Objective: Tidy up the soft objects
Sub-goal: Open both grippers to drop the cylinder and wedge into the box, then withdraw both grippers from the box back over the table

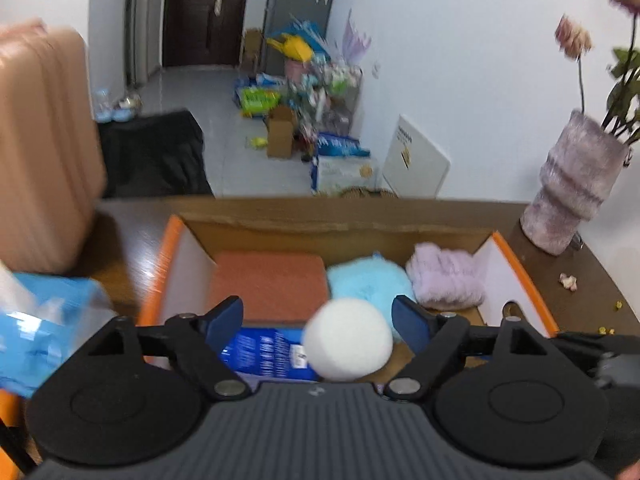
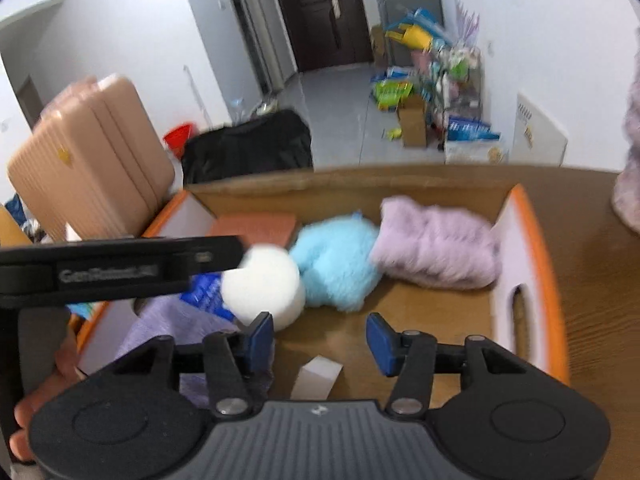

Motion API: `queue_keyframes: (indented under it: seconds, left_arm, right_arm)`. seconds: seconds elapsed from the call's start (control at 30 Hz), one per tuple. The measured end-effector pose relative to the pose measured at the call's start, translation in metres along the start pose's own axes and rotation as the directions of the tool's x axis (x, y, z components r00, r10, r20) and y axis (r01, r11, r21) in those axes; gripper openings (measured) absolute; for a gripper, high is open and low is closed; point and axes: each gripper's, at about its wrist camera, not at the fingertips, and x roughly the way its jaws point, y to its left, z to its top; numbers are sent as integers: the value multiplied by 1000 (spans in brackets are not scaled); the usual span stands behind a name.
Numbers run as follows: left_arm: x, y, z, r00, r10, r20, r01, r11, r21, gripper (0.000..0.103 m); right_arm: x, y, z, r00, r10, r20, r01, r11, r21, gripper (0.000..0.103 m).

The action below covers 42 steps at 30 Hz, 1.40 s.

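A white foam cylinder (image 1: pixel 347 339) sits in the cardboard box (image 1: pixel 320 222), toward its near left part, resting against a blue printed packet (image 1: pixel 264 354) and touching the fluffy light-blue plush (image 1: pixel 370 282) behind it. In the left wrist view the cylinder lies between the blue pads of the left gripper (image 1: pixel 318 314), whose fingers stand wide apart; neither pad presses on it, and the view does not settle whether it hangs in the air or rests on the packet. The right wrist view shows the same white foam cylinder (image 2: pixel 262 288) lying among the box contents, with one finger of the left gripper reaching across to its upper left edge.

Beside the plush lies a pale lilac furry piece (image 1: pixel 446 280) against the right wall of the box, and to the plush's left a flat terracotta-coloured pad (image 1: pixel 270 282) lies along the far side.

The right gripper (image 2: pixel 320 338) hovers over the near, bare part of the box floor, its fingers apart with nothing between them. A small white block (image 2: pixel 318 376) lies just below it, and a lilac cloth (image 2: pixel 176 322) lies at the near left.

The box has orange-edged side flaps and stands on a dark wooden table (image 1: pixel 592 280). A fuzzy mauve vase (image 1: pixel 576 182) with dried flowers stands on the table at the right, a pink ribbed suitcase (image 2: pixel 92 160) at the left.
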Motion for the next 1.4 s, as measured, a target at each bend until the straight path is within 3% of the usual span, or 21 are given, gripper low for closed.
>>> queue_keyframes:
  seconds: [0.17, 0.3, 0.4, 0.8, 0.93, 1.07, 1.13, 1.27, 1.4]
  left_arm:
    - [-69, 9, -4, 993, 84, 85, -92, 991, 92, 91]
    - [-123, 19, -24, 972, 163, 171, -192, 966, 174, 94]
    - [-156, 26, -42, 957, 194, 217, -233, 957, 172, 97]
    - [-243, 26, -102, 938, 169, 302, -214, 969, 123, 99]
    - [-274, 29, -149, 914, 169, 368, -204, 977, 57, 103]
    - [-302, 28, -219, 885, 197, 422, -239, 970, 48, 103]
    - [-318, 28, -255, 883, 190, 428, -232, 972, 47, 103]
    - [-349, 22, -322, 895, 171, 412, -222, 972, 77, 103]
    - [-383, 21, -375, 903, 161, 398, -214, 972, 93, 103]
  right_arm:
    - [-72, -4, -2, 995, -54, 84, 56, 998, -28, 65]
    - [-135, -16, -17, 981, -116, 158, 118, 993, -5, 73]
    - [-167, -22, -32, 973, -139, 184, 137, 990, 25, 74]
    - [-239, 21, -86, 934, -167, 316, 181, 983, -18, 79]
    - [-259, 33, -123, 886, -196, 421, 203, 979, 27, 85]
    - [-276, 46, -184, 841, -187, 508, 189, 981, 49, 88]
    - [-284, 52, -220, 828, -172, 534, 179, 983, 40, 92]
    - [-296, 67, -291, 843, -163, 512, 196, 980, -11, 93]
    - [-312, 84, -356, 889, -151, 433, 200, 977, -69, 97]
